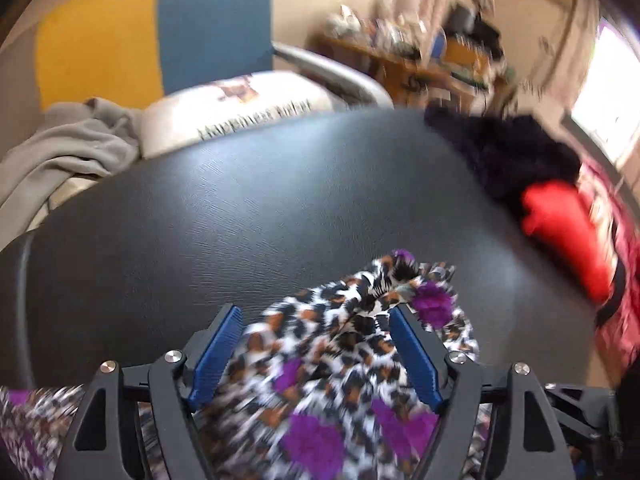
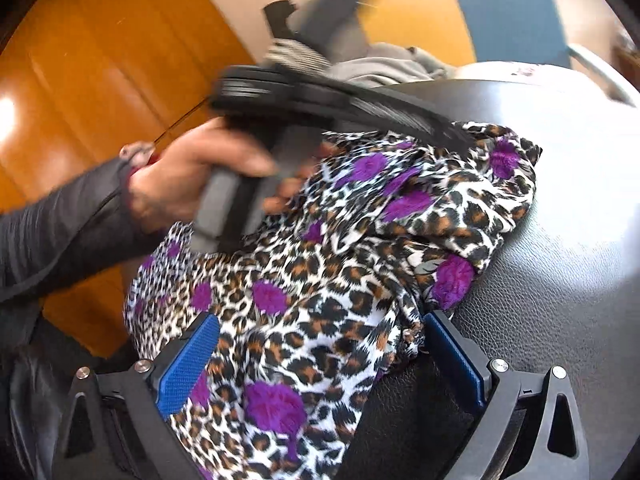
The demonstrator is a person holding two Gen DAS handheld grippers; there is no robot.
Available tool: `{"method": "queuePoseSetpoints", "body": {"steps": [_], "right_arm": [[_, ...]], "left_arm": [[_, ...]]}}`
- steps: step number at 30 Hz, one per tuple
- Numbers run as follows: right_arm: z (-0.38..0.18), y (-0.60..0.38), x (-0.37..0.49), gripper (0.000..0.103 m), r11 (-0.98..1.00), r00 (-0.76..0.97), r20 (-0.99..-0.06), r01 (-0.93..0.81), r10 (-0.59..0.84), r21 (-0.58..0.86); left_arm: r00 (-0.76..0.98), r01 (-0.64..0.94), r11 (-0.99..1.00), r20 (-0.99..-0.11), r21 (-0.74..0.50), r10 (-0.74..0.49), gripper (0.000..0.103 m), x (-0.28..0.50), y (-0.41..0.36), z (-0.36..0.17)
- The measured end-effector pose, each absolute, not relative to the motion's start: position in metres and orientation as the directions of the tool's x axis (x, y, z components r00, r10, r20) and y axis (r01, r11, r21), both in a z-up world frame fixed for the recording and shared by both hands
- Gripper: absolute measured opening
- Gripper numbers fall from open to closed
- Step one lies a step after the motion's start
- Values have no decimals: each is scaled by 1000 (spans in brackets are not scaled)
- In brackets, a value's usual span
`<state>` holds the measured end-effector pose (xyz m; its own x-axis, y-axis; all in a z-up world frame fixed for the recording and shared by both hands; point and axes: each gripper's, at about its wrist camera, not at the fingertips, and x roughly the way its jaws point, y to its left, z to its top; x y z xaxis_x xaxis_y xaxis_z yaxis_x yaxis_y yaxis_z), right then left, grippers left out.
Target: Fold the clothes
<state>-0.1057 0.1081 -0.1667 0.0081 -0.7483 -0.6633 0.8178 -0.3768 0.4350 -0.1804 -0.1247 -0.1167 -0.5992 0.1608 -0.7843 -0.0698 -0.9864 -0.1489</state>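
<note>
both claws hang spread wide, gripping nothing. left claw (image 1: 314, 310) shows two black arms faced with ribbed blue pads (image 1: 216, 354), and the cloth (image 1: 320, 380) bunches up between them without being pinched. right claw (image 2: 316, 326) is also parted, its left pad dimpled and blue, with the same cloth spilling through the gap and over the table edge toward the person.

the cloth is thin and floppy, printed in leopard spots of black, tan and white with fuzzy purple blotches, crumpled into soft ridges on the near side of the table (image 1: 280, 200). that table is black with a fine leathery grain and a rounded edge.

from the right wrist view, a hand (image 2: 188, 178) in a dark sleeve grips the left claw's grey handle above the cloth. at the table's far right lie a black fuzzy garment (image 1: 516, 152) and a red one (image 1: 560, 224), touching.
</note>
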Motion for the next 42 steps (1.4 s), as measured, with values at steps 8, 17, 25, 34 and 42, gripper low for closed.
{"method": "queuePoseSetpoints", "body": {"steps": [8,17,25,34,42], "right_arm": [[-152,142,-85,103,-485,-72,-641,719,-764,498],[-174,205,-30,103,-519,-67,-580,537,-812,665],[-203,209,15,103,-544,120,-720,574,-684,612],[-242,173,16,103,-616,64,-835,645,-546,452],[-254,150,27,67,-591,117,-847,666,-519,454]], "left_arm": [[-604,45,-979,-786,-200,133,78,-71,-186,-115],[-629,317,-870,-770,-377,104,78,130,-280,-135],[-674,353,-807,-727,-474,132,78,255,-302,-136],[-581,251,-872,-786,-420,212,78,296,-276,-164],[-579,218,-879,-781,-423,232,78,293,-259,-184]]}}
